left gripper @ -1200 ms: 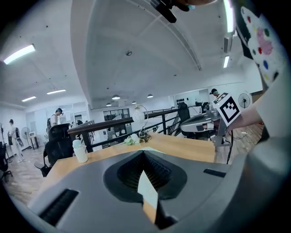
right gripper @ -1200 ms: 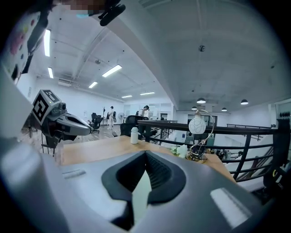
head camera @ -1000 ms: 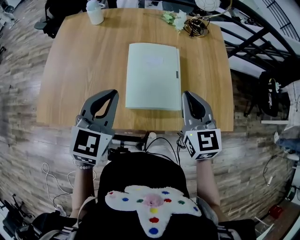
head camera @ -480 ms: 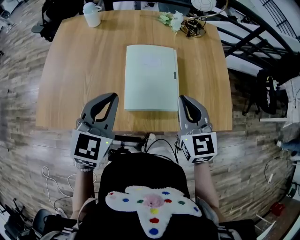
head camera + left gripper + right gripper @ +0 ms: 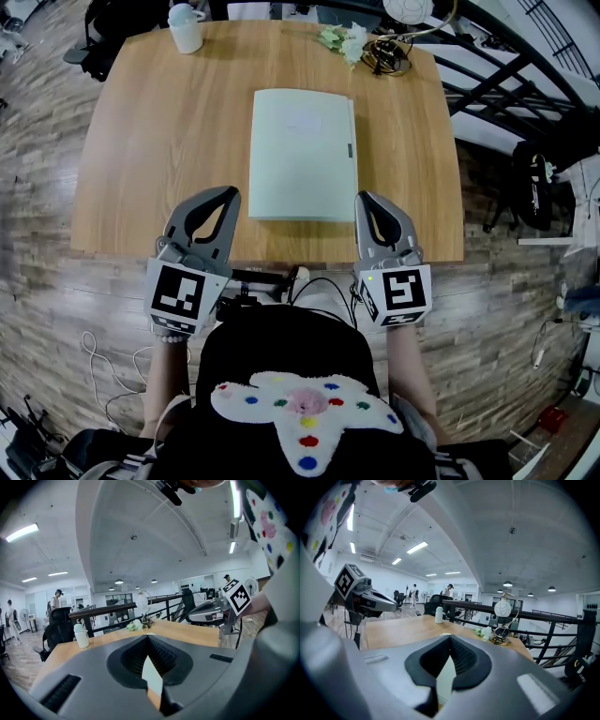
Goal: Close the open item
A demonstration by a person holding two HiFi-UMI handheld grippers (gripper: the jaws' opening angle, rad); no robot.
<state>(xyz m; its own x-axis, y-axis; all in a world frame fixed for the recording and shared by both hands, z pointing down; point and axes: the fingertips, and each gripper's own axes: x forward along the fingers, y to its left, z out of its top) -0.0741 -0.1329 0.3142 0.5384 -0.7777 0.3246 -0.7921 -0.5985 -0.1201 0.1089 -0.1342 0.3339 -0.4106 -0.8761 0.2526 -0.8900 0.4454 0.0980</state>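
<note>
— Two grippers: what have they got?
— Nothing. My left gripper and my right gripper are both pinched fully together and empty, over the table's near edge.
— And the book?
— The pale green book lies flat with its cover down, mid-table toward the near edge. Its near corners sit just beside my gripper tips.
</note>
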